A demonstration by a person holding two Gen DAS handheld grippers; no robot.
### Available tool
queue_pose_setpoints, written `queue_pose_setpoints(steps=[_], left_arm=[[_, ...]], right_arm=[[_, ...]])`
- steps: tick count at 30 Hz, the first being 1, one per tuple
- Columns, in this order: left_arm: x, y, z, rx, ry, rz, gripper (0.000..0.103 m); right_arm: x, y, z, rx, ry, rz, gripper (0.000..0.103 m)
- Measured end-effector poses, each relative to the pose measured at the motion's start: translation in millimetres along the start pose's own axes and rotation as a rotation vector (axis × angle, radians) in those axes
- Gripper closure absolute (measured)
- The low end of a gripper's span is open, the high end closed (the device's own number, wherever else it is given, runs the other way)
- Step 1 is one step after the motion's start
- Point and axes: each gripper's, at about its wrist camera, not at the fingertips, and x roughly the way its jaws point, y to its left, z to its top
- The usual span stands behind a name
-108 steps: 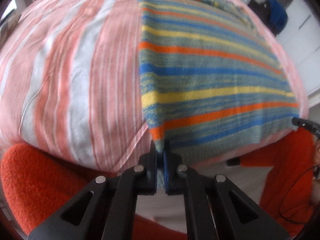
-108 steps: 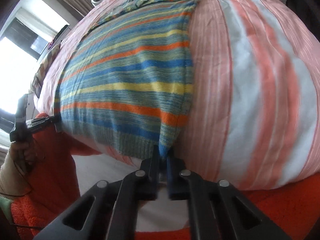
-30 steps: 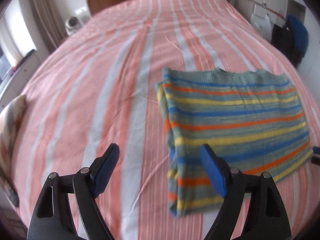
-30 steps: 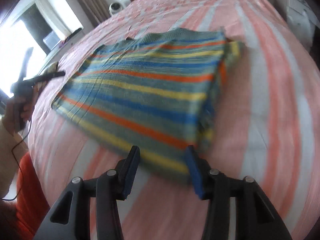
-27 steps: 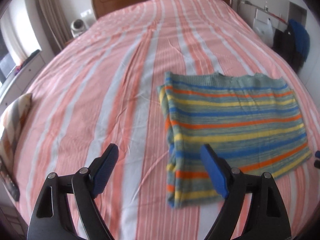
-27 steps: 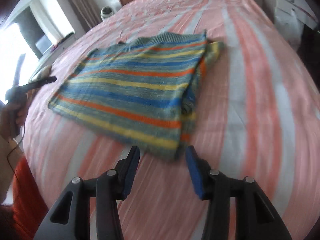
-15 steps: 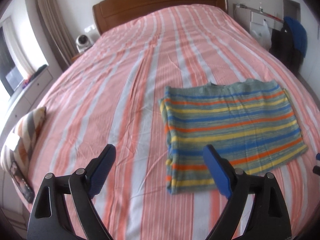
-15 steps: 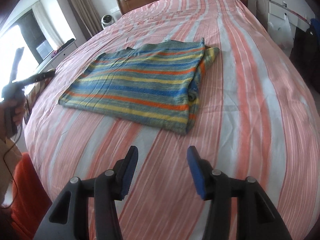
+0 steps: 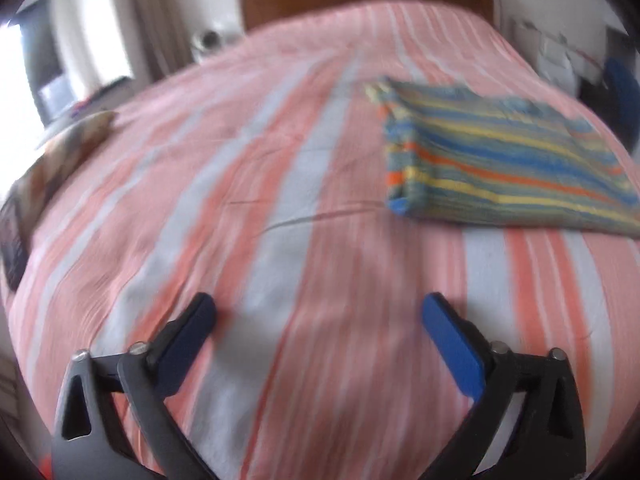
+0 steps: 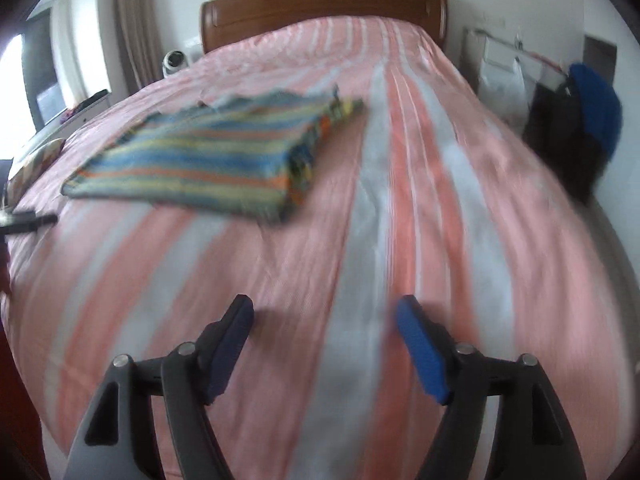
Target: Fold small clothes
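A striped knit garment [image 9: 500,168] in blue, yellow, orange and grey-green lies folded flat on the bed, at the upper right of the left wrist view and as the garment [image 10: 208,160] at the upper left of the right wrist view. My left gripper [image 9: 318,308] hangs low over bare sheet, well short of the garment, its jaws opening with nothing between them. My right gripper [image 10: 325,310] is likewise over bare sheet, to the right of the garment and nearer, jaws opening and empty. The tip of the left gripper [image 10: 28,222] shows at the right view's left edge.
The bed has a pink and white striped sheet [image 10: 420,208] and a brown headboard [image 10: 320,4]. A patterned cushion [image 9: 60,156] lies at the bed's left edge. Dark and blue clothing [image 10: 580,120] hangs at the right. A window [image 9: 40,72] and curtain are on the left.
Both grippers have drawn back and sunk from the folded garment, which now lies farther off. Their jaws stand wider than a second ago. The garment has not moved.
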Motion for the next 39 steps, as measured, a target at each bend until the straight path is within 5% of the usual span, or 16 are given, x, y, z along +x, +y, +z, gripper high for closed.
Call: queue_pose_setpoints(steps=[12,22,24,27,31,35,39], left_arm=[[2,-1,-6,0.013,-0.018,-0.005,0.001],[-5,8,1,-0.026,0.154,-0.058,0.001],[-26,-4,0,0.010,0.120,-0.049,0.001],[-59,-51,4,0.147,0.023,-0.112,0.001],[-78,-150,18,0.368,0.006,-0.340,0.001],[-76,-263,27,0.571,-0.041,-0.500,0.001],[-38,-350,28,0.705,-0.020,-0.481,0.037]], right_arm=[[9,-9,-3,0.044,-0.012,0.042,0.014],[9,-10,-1,0.051,0.010,0.070,0.003],[9,-9,2,0.064,0.045,0.081,0.000],[5,-9,0,0.102,0.059,0.079,0.000],[-7,-8,-3,0.076,0.063,0.071,0.001],[-19,-41,14,0.264,0.019,0.164,0.001],[-1,-80,55,0.350,0.042,0.229,0.009]])
